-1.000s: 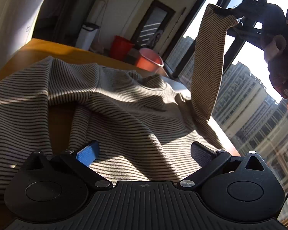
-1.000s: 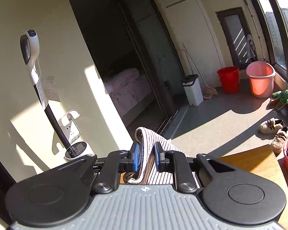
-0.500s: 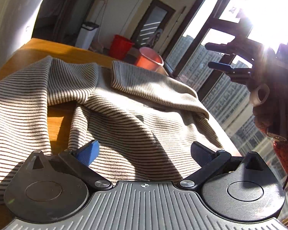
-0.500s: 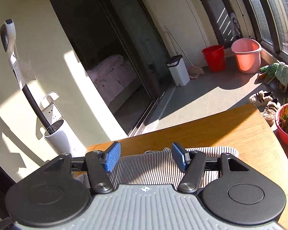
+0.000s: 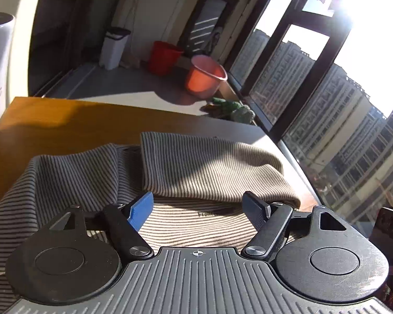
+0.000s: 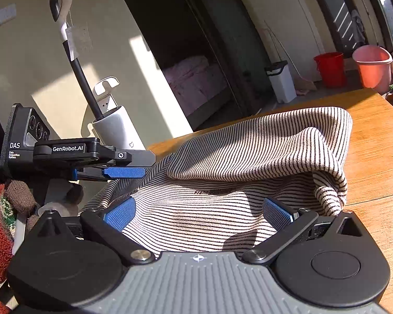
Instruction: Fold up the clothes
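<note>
While sunlight is streaming through tall windows, a striped shirt [image 5: 196,225] is being shown lying on a wooden table [image 5: 65,123], seen from two cameras mounted on hand-held grippers. In the left wrist view, the left gripper [image 5: 200,209] is being held low over the garment with its jaws spread wide and nothing gripped between them. One blue-padded fingertip [image 5: 141,210] and one dark one are being seen apart above the pale body of the shirt, where a small line of printed text is being shown, too blurred to be read. A sleeve [image 5: 209,167] is being displayed folded across the chest of the shirt, lying flat on top of it just beyond the fingertips. Beyond the table, a red bucket [image 5: 163,57], a pink bucket [image 5: 205,77] and a white bin [image 5: 114,47] are being seen on the floor near the windows.

In the right wrist view, the right gripper [image 6: 197,213] is likewise being held released, its blue pads [image 6: 119,213] spread wide over the striped fabric with nothing held. The folded sleeve [image 6: 262,144] is being seen here as a raised, slightly puffed layer resting across the shirt, its cuff end [image 6: 332,196] drooping towards the table near the right fingertip. The left gripper [image 6: 123,171] is being seen from the side at the left edge, hovering over the shirt's edge, held by a hand in a knitted sleeve. A stick vacuum [image 6: 76,65] is being shown standing against the wall behind.
</note>
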{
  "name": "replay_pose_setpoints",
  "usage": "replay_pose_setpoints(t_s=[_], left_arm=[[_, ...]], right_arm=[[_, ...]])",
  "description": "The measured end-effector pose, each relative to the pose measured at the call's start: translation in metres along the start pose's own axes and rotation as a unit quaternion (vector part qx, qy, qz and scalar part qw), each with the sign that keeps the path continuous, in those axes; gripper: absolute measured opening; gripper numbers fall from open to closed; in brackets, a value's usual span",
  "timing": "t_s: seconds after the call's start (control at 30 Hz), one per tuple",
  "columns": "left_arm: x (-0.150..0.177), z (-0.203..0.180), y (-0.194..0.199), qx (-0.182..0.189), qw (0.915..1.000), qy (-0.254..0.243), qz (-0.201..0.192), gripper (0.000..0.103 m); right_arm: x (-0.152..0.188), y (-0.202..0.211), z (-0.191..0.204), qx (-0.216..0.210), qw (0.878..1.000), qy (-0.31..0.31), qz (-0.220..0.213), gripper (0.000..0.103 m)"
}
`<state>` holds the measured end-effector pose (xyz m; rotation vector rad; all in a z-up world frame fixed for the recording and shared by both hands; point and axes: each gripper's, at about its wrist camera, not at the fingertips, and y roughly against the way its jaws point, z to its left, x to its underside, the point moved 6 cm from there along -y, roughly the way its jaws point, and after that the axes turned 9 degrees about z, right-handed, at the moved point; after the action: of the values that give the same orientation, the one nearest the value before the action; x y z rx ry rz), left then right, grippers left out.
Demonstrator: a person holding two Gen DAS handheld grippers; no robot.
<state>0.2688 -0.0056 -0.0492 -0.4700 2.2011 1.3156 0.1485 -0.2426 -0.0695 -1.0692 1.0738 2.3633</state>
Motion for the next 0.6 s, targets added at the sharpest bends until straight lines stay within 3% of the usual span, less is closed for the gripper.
replay_pose_setpoints(t_s=[0.07,0.17,0.27,0.3,0.33,0.37,0.4,0.5,0.6], left_arm=[[-0.011,0.007,-0.023,-0.023,0.9996,0.009,0.013,0.078],[-0.02,0.014,-0.045,-0.081,0.9967,0.0,0.0,0.079],[-0.02,0.015,-0.057,-0.093,0.9956,0.007,-0.001,0.075],[-0.019,0.008,-0.057,-0.108,0.9938,-0.02,-0.01,0.053],[-0.017,0.002,-0.056,-0.124,0.9911,-0.047,-0.019,0.044],[-0.015,-0.005,-0.055,-0.139,0.9872,-0.074,-0.028,0.018],[-0.015,-0.013,-0.05,-0.151,0.9819,-0.106,-0.042,0.005],[-0.017,-0.024,-0.027,-0.113,0.9858,-0.107,-0.064,0.005],[-0.016,-0.028,-0.003,-0.098,0.9866,-0.098,-0.085,0.005]], right_arm=[[0.0,0.003,0.002,-0.005,1.0,0.005,-0.008,0.103],[-0.001,0.005,0.0,-0.011,1.0,-0.003,-0.016,0.103],[0.0,0.006,-0.006,-0.019,0.999,-0.021,-0.016,0.103],[0.001,0.006,-0.008,-0.021,0.999,-0.027,-0.015,0.103],[0.001,0.005,-0.009,-0.023,0.999,-0.031,-0.014,0.103],[0.001,0.005,-0.01,-0.025,0.999,-0.034,-0.014,0.103],[0.001,0.005,-0.011,-0.025,0.999,-0.038,-0.013,0.103],[0.001,0.004,-0.011,-0.02,0.999,-0.04,-0.018,0.103],[-0.002,0.011,-0.007,-0.004,0.999,-0.023,-0.033,0.103]])
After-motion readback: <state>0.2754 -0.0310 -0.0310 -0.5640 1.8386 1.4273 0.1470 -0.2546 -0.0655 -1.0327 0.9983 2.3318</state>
